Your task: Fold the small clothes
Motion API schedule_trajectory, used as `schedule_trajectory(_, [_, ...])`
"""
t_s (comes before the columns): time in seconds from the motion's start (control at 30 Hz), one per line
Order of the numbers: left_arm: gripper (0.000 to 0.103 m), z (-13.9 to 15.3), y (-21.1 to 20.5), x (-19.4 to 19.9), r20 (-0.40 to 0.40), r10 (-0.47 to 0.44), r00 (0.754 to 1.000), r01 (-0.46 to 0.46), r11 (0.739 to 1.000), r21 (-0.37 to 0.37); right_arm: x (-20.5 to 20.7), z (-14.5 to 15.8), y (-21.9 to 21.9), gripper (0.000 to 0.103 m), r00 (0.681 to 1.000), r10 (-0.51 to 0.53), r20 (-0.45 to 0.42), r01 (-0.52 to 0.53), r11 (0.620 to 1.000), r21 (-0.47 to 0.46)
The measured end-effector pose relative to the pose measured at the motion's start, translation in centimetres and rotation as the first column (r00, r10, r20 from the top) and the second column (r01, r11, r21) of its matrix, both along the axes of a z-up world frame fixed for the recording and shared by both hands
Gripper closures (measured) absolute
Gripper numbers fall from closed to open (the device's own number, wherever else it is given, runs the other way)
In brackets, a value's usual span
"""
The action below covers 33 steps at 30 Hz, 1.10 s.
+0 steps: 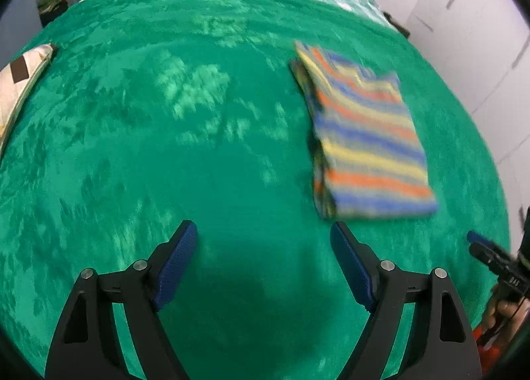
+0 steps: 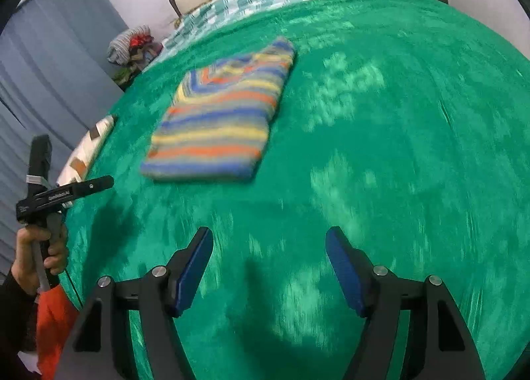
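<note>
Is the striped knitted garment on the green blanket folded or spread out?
Folded: the striped knitted garment lies as a compact rectangle with stacked layers at its edge.

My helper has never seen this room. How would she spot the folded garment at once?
Look at the bed's green blanket. The striped garment lies on it as a flat folded rectangle. Its blue, yellow and orange stripes set it apart from the white patterned pillow at the edge.

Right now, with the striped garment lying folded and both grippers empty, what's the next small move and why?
Probably pull both grippers back and fetch the next piece. The striped garment already lies as a flat folded rectangle on the green blanket; the left gripper and right gripper are open, empty and clear of it.
</note>
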<state>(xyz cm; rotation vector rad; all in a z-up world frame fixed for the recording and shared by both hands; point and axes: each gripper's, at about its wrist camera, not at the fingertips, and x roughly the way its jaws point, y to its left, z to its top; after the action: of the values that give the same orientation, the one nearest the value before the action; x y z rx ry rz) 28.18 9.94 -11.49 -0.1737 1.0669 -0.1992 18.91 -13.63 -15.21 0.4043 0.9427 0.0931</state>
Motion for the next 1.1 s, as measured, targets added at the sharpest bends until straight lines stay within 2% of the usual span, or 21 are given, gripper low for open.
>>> schedule_trajectory(0.1, [0.019, 1.1, 0.7, 3.0, 0.030, 0.014, 0.999, -0.011, 0.995, -0.099, 3.6, 0.9, -2.1, 0.030, 0.999, -0.032, 0.038, 0.030, 0.998, 0.052])
schedule_trajectory(0.2, [0.017, 1.0, -0.2, 6.2, 0.034, -0.001, 0.999, 0.007, 0.984, -0.177, 7.6, 0.7, -3.9, 0.029, 0.998, -0.051, 0.041, 0.045, 0.990, 0.132])
schedule_trajectory(0.33, [0.017, -2.1, -3.1, 11.0, -0.049, -0.067, 0.997, 0.053, 0.968, -0.245, 14.4, -1.3, -4.7, 0.029, 1.000, -0.009, 0.009, 0.006, 0.954, 0.298])
schedule_trajectory(0.43, [0.020, -5.3, -4.7, 13.5, -0.130, -0.091, 0.987, 0.053, 0.961, -0.273, 18.2, -4.4, -4.1, 0.031, 0.997, 0.058, -0.051, -0.032, 0.915, 0.403])
schedule_trajectory(0.53, [0.022, -5.9, -5.7, 14.2, -0.099, -0.095, 0.991, 0.065, 0.960, -0.273, 20.1, -5.9, -3.4, 0.036, 0.996, 0.074, -0.044, -0.047, 0.898, 0.438])
schedule_trajectory(0.57, [0.035, -6.0, -6.0, 14.3, -0.092, -0.105, 0.990, 0.075, 0.954, -0.290, 20.6, -6.0, -2.8, 0.037, 0.995, 0.094, -0.031, -0.069, 0.888, 0.454])
schedule_trajectory(0.6, [0.052, -6.1, -6.4, 14.5, -0.096, -0.117, 0.988, 0.083, 0.948, -0.306, 21.3, -6.2, -2.1, 0.046, 0.993, 0.113, -0.029, -0.088, 0.886, 0.455])
schedule_trajectory(0.63, [0.086, -6.5, -6.8, 14.9, -0.118, -0.135, 0.984, 0.091, 0.943, -0.321, 21.9, -6.3, -1.2, 0.063, 0.991, 0.126, -0.036, -0.098, 0.897, 0.431])
schedule_trajectory(0.67, [0.087, -6.7, -7.1, 15.1, -0.137, -0.130, 0.982, 0.082, 0.946, -0.315, 22.3, -6.4, -0.7, 0.071, 0.991, 0.125, -0.049, -0.096, 0.912, 0.398])
schedule_trajectory(0.73, [0.088, -5.7, -7.4, 14.9, -0.111, -0.113, 0.987, 0.076, 0.954, -0.290, 22.8, -5.7, 0.0, 0.075, 0.992, 0.110, -0.054, -0.086, 0.939, 0.334])
schedule_trajectory(0.83, [0.089, -3.0, -7.7, 13.7, -0.042, -0.132, 0.990, 0.116, 0.955, -0.272, 22.2, -3.0, 0.5, 0.077, 0.993, 0.115, 0.005, -0.112, 0.951, 0.289])
schedule_trajectory(1.0, [0.088, 0.7, -8.3, 11.2, 0.000, -0.175, 0.985, 0.167, 0.942, -0.291, 20.8, 2.0, 0.6, 0.077, 0.988, 0.145, 0.052, -0.153, 0.948, 0.278])
schedule_trajectory(1.03, [0.085, 0.7, -8.1, 11.0, -0.013, -0.176, 0.984, 0.163, 0.938, -0.306, 20.4, 2.4, 0.2, 0.077, 0.990, 0.133, 0.043, -0.139, 0.943, 0.304])
schedule_trajectory(1.1, [0.064, -0.4, -8.1, 10.8, -0.074, -0.175, 0.982, 0.145, 0.942, -0.302, 19.7, 2.4, -0.7, 0.076, 0.994, 0.112, 0.005, -0.107, 0.935, 0.339])
